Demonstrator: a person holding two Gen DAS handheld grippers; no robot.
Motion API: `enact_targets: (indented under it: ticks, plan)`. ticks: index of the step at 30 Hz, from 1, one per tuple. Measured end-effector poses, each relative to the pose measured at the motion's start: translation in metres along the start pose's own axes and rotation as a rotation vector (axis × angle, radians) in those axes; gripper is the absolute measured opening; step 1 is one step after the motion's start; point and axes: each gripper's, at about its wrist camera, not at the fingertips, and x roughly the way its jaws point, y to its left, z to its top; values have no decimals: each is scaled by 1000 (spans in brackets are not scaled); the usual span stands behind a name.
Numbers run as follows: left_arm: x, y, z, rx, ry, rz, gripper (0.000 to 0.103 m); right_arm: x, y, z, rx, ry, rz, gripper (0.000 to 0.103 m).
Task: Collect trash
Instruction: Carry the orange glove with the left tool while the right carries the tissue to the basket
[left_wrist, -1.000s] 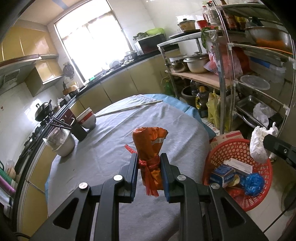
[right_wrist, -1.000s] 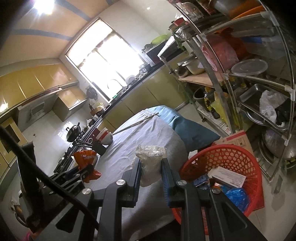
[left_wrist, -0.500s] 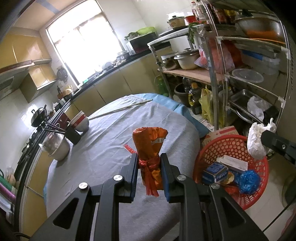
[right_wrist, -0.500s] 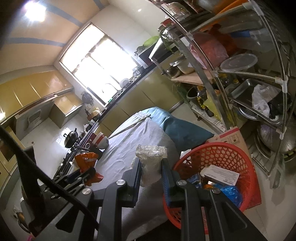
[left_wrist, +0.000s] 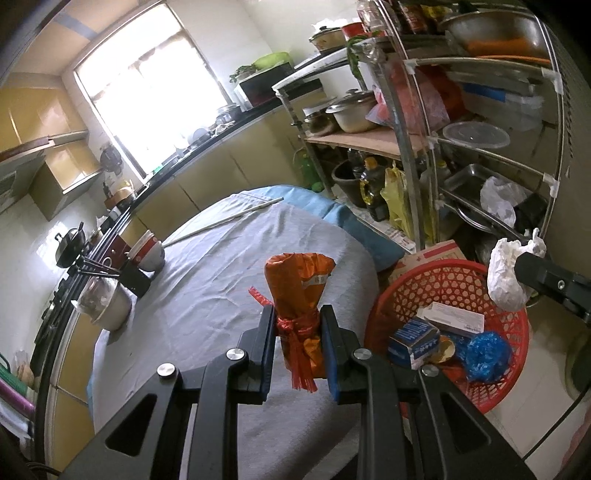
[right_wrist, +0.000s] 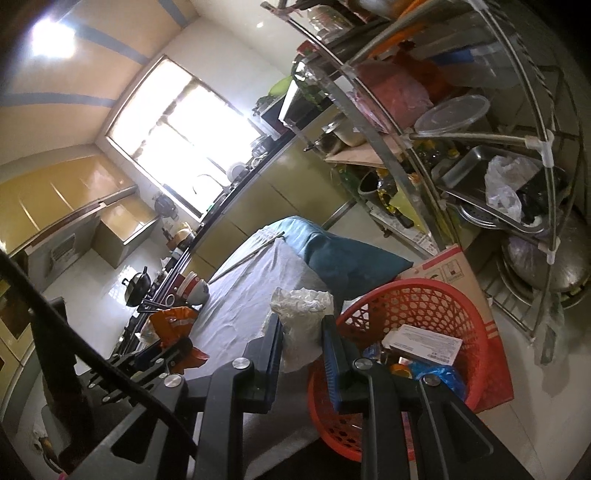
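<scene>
A: Red trash basket (left_wrist: 439, 284): location relative to each load?

B: On the floor at the table's right edge. The right gripper (right_wrist: 301, 334), clamped on the white crumpled bag (right_wrist: 301, 325), hangs at its near rim and is nearer. The left gripper (left_wrist: 297, 328), clamped on the upright orange tied bag (left_wrist: 297, 291), is above the grey tablecloth (left_wrist: 207, 280); the basket lies to its right.

Open red basket (right_wrist: 436, 295) mouth beside the table (left_wrist: 207, 280); metal rack (right_wrist: 461, 140) seemingly close behind.
</scene>
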Motion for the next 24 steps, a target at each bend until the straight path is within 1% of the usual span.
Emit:
enact_targets:
  ticks: [3,10,24]
  plan:
    - [1,-7,0,9,8,-12,25,-2,-8,0,15,0,-8,23]
    - [2,-22,1,39,10,-16,25,-7,-24,2,50,-7,-22,23]
    - [2,-49,2,97,17,-42,25,-13,-44,-1,96,-4,-42,23]
